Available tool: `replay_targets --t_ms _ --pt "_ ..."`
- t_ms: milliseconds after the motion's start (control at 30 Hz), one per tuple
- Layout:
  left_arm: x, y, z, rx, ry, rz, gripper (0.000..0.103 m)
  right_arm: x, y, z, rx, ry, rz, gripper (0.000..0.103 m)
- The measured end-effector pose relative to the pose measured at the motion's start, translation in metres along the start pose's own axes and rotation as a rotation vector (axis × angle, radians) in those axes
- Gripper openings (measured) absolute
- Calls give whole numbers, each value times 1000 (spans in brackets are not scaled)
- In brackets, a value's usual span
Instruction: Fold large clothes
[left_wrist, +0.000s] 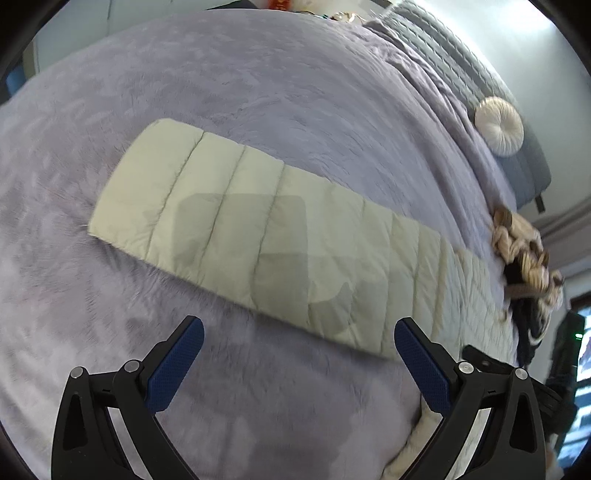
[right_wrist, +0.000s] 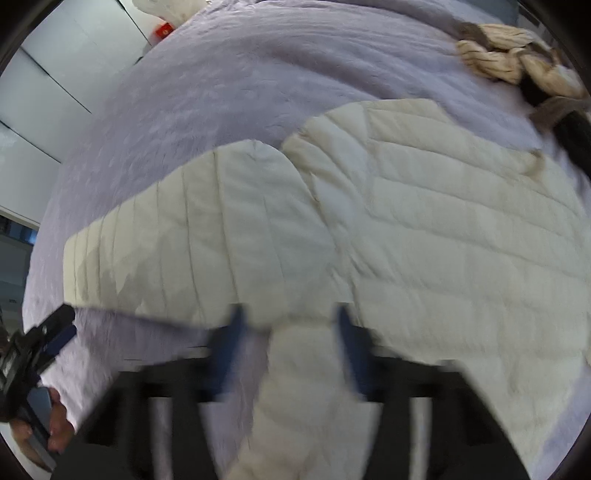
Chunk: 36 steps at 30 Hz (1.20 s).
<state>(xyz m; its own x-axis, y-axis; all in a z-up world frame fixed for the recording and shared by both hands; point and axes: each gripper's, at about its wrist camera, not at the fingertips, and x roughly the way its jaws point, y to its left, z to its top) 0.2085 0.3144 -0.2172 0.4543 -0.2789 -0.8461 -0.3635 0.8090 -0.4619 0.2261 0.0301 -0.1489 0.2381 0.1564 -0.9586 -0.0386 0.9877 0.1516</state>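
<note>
While the jacket (right_wrist: 424, 229) lies flat on the bed (left_wrist: 295, 92), sleeve (left_wrist: 221, 214) stretched sideways, the right claw (right_wrist: 291, 332) pinches its near edge and the left claw (left_wrist: 299, 347) hangs wide.

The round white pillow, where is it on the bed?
In the left wrist view, the round white pillow sits at the upper right, on the lilac blanket's far edge against the grey quilted headboard, well beyond the cream puffer jacket.

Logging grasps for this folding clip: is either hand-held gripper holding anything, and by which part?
The left hand-held gripper is open and empty above the blanket. The right hand-held gripper straddles a fold of the white puffer jacket; blur hides whether it grips.
</note>
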Motion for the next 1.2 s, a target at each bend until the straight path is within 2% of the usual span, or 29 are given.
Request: replay_targets --t_ms 33,67,233,500,533,567,600,633,667,700,733,767,967,1133,1200 --pt "6 4 1 -14 -4 -4 103 11 0 6 2 0 17 14" --pt "12 7 2 -28 -7 -5 103 23 0 11 -2 1 23 12" --pt "38 25 1 -130 -11 -16 103 60 -1 15 -7 22 23 10" --pt "60 24 27 -186 -115 43 103 65 -9 19 19 19 51 10" --pt "60 24 31 -194 -123 48 97 65 -10 19 20 16 54 10" --pt "59 25 34 -196 -130 63 86 65 -14 13 24 13 59 10" --pt "58 24 37 -191 -133 70 81 65 -16 13 32 11 66 10" --pt "58 22 41 -176 -137 70 70 65 -19 12 41 10 74 10" --pt "57 20 45 -157 -142 64 52 64 -22 4 49 7 82 10" --pt "55 17 48 -133 -142 49 42 64 -24 4 60 6 92 10" --pt "54 13 50 -111 -138 26 24 65 -25 3 69 4 102 10" --pt "52 8 52 -97 -136 2 13 62 -27 1 72 3 109 10" --pt "22 -51 57 75 -171 -111 12 61 -38 -1 83 -6 129 10" --pt "8 -125 46 238 -159 -212 12 40 -59 2 125 -3 203 10" --pt "4 -153 29 304 -148 -235 12 24 -73 -3 136 -27 219 10"
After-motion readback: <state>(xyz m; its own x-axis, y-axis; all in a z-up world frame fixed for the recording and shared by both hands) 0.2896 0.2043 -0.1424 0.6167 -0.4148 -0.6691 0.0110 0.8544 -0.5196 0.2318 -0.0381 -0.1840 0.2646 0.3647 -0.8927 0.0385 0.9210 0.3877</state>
